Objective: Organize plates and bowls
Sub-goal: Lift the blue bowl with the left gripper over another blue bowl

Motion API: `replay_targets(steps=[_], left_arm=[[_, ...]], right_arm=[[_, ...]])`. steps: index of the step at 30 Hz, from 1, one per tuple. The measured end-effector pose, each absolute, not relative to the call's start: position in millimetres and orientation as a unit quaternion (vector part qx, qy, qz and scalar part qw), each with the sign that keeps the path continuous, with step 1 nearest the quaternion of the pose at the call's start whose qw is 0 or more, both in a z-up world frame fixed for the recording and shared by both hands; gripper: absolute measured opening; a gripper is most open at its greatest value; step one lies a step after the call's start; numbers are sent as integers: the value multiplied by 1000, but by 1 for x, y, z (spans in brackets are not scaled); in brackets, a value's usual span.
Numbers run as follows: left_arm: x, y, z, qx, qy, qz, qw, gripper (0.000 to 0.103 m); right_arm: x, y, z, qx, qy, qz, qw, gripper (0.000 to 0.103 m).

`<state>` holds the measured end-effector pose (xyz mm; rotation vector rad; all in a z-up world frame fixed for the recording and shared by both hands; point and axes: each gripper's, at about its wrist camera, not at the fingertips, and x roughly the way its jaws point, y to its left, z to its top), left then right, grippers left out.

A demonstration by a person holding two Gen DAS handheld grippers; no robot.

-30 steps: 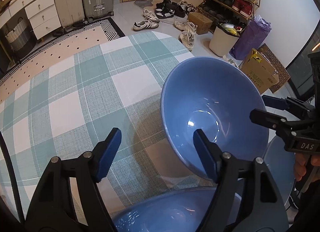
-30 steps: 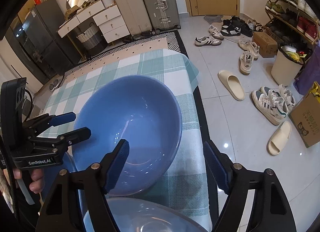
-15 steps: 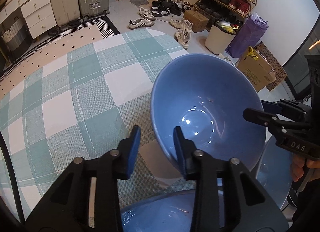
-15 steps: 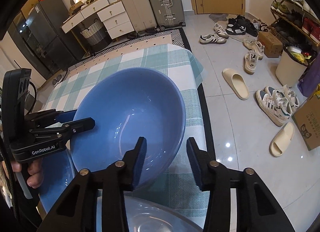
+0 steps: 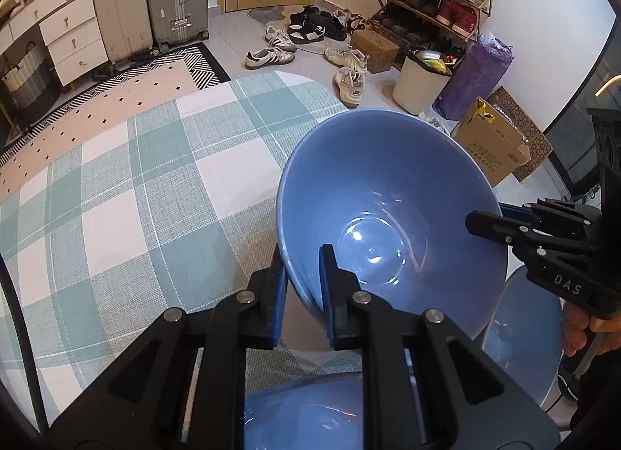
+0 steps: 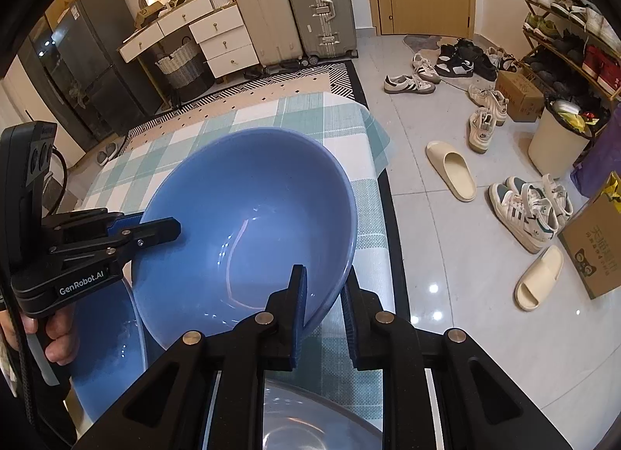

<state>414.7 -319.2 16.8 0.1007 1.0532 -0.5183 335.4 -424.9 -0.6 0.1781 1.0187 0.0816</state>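
- Your left gripper [image 5: 302, 279] is clamped on the near rim of the big blue bowl [image 5: 388, 217], one finger inside the wall and one outside.
- Your right gripper [image 6: 324, 306] pinches the same bowl's rim on the opposite side, so both tools carry it together.
- The bowl is tilted and looks lifted above the checked tablecloth [image 5: 136, 186]; whether its base touches the cloth is hidden.
- Under the bowl, nearest you, lies another blue dish [image 5: 302, 415], and a blue plate [image 5: 520, 333] sits just beside the bowl on your right-hand side.
- You seem to be mid-carry, bringing this bowl toward its stacking place. Next, level it, line it up over the dish below, lower it evenly with both tools, then release.
- Watch the two rims: an uneven drop could knock the bowl against the plate beside it.
- Beyond the bowl the cloth is bare to the table's far edge.
- Past the table, shoes [image 6: 407, 83], a bin [image 5: 419, 85] and suitcases [image 6: 322, 11] stand on the floor, well clear of the bowl.
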Motion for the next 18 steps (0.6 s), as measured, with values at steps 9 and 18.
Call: replay_targets(steps=[9,18], left_arm=[[409,-314,28,43,488,-244,837,13],[394,-308,50,34,471,-241,848,13]], right_arm=[[330,-423,9,84,477,39,874,18],[322,-416,29,75,463,39,882,18]])
